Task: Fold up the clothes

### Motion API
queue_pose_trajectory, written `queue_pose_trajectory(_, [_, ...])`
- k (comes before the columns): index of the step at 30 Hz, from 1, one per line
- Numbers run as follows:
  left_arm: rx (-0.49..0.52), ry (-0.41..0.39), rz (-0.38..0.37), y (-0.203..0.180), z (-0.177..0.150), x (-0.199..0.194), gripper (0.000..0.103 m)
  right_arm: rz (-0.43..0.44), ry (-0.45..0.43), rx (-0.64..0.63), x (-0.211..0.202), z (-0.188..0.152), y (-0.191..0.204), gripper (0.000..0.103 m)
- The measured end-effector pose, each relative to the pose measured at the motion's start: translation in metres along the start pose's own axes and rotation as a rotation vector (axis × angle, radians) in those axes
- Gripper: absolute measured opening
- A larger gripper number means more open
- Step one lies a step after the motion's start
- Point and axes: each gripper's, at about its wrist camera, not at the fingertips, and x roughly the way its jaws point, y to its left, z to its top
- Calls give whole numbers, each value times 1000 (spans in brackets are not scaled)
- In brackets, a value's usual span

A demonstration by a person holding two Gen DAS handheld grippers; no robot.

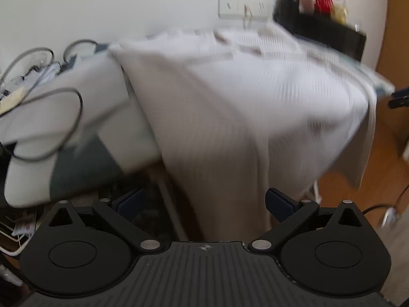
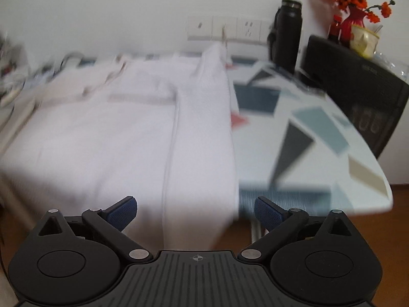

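Note:
A white ribbed garment [image 1: 230, 107] lies spread over the table and hangs over its near edge; both views are blurred by motion. In the right wrist view the same white garment [image 2: 122, 133] covers the table's left half, a long seam running toward me. My left gripper [image 1: 204, 204] is open, its blue pads on either side of the hanging cloth below the table edge, not closed on it. Just off the near edge my right gripper [image 2: 195, 211] is open too, the garment's hem between and beyond its pads.
The table [image 2: 319, 153] has a patterned cloth of grey and blue shapes. A black flask [image 2: 287, 33], a red vase of orange flowers [image 2: 352, 5], a cup [image 2: 363, 41] and a black box [image 2: 358, 84] stand at the back right. Cables [image 1: 46, 102] lie at left. Wall sockets [image 2: 225, 28] behind.

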Motion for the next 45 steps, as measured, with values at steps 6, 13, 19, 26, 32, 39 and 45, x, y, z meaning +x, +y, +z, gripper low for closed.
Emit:
queue_pose_trajectory(6, [71, 24, -11, 0, -20, 45, 102, -21, 73, -88, 48, -49, -20, 96])
queue_pose_trajectory(13, [196, 37, -117, -13, -37, 96, 102, 111, 60, -228, 120, -77, -27, 96])
queue_pose_trajectory(19, [227, 25, -168, -22, -40, 131, 102, 222, -4, -297, 161, -78, -5, 96])
queue_pose_trajectory(26, [98, -9, -244, -12, -27, 146, 67, 286, -30, -280, 188, -74, 8, 74])
queue_pose_trajectory(32, [13, 131, -275, -11, -25, 127, 12, 321, 69, -227, 175, -76, 14, 6])
queue_pose_trajectory(39, [-48, 157, -480, -33, -4, 32, 11, 427, 149, -93, 86, -68, 43, 5])
queue_pose_trajectory(45, [-112, -33, -575, -6, 53, -49, 11, 385, 63, 49, 3, -36, 57, 5])
